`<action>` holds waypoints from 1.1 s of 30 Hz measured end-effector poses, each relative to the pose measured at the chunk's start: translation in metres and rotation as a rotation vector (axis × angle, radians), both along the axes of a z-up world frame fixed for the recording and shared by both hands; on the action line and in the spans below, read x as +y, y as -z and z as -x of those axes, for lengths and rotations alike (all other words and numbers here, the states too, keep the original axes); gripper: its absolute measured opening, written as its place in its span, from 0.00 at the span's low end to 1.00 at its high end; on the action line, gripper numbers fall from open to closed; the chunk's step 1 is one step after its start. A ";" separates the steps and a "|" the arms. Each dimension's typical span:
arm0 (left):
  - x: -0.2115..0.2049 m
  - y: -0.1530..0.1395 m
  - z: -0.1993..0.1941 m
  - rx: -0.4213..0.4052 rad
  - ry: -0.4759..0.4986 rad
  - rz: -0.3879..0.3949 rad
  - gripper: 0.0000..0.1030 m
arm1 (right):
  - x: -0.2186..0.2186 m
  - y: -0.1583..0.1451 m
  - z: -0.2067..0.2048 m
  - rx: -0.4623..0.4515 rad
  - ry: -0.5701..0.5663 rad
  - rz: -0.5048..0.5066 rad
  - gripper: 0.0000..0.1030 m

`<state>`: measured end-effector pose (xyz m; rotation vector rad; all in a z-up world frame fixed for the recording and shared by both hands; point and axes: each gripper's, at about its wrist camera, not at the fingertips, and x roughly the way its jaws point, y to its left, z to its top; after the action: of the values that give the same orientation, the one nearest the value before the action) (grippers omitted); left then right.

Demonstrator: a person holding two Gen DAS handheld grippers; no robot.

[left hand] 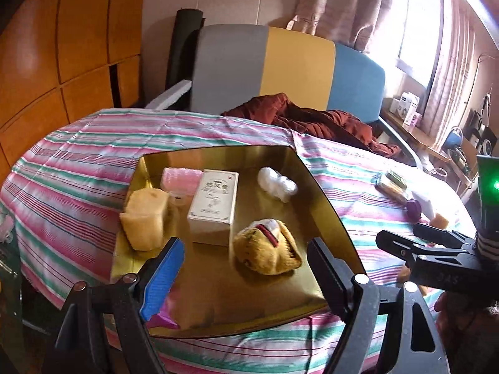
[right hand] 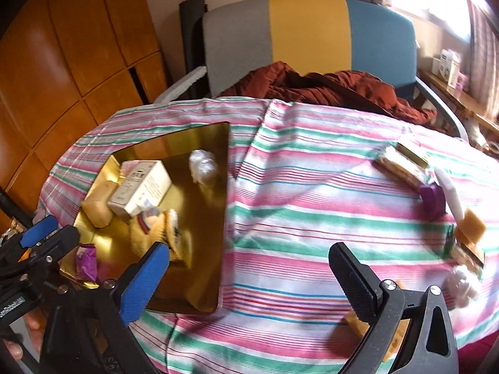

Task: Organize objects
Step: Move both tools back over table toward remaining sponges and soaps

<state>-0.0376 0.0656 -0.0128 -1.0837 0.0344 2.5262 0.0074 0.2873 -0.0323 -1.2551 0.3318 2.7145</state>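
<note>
the counter [right hand: 296,187] wears a striped cloth that is soft and will likely wrinkle or drag if anything is pushed across it. on its left side lies the gold tray [left hand: 318,187], stiff, shiny and probably slick, so things set in it may slide; it is best left flat.

in the tray, the white box [left hand: 213,205] looks light and rigid, easy to pinch across its narrow sides. the yellow sponge [left hand: 145,221] beside it and the plush toy [left hand: 266,251] near the front are soft and will squash, so a grip through the middle should hold. the white wad [left hand: 277,182] at the back looks very light and crushable.

still loose at the counter's right edge are a wrapped packet [right hand: 400,160], a purple block [right hand: 432,199] and a tan block [right hand: 472,226], all small and likely light; the packet's wrapper may be slippery.

the left gripper [left hand: 246,263] hangs over the tray's near edge, fingers spread and empty. the right gripper [right hand: 249,271] is over the cloth, fingers likewise wide apart, holding nothing.
</note>
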 end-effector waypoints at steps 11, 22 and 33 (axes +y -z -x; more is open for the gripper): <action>0.017 -0.003 0.001 -0.017 0.058 -0.003 0.79 | 0.061 0.008 -0.022 -0.037 0.133 0.048 1.00; 0.087 -0.020 -0.017 0.027 0.297 0.019 0.79 | 0.185 -0.016 -0.088 0.000 0.450 0.072 1.00; 0.215 0.020 -0.081 0.004 0.751 0.179 0.80 | 0.268 0.001 -0.156 0.072 0.672 0.207 1.00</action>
<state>0.0433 0.2810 -0.0329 -0.9017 0.5668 1.8641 0.1639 0.5554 -0.0337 -0.8687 0.8811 2.1795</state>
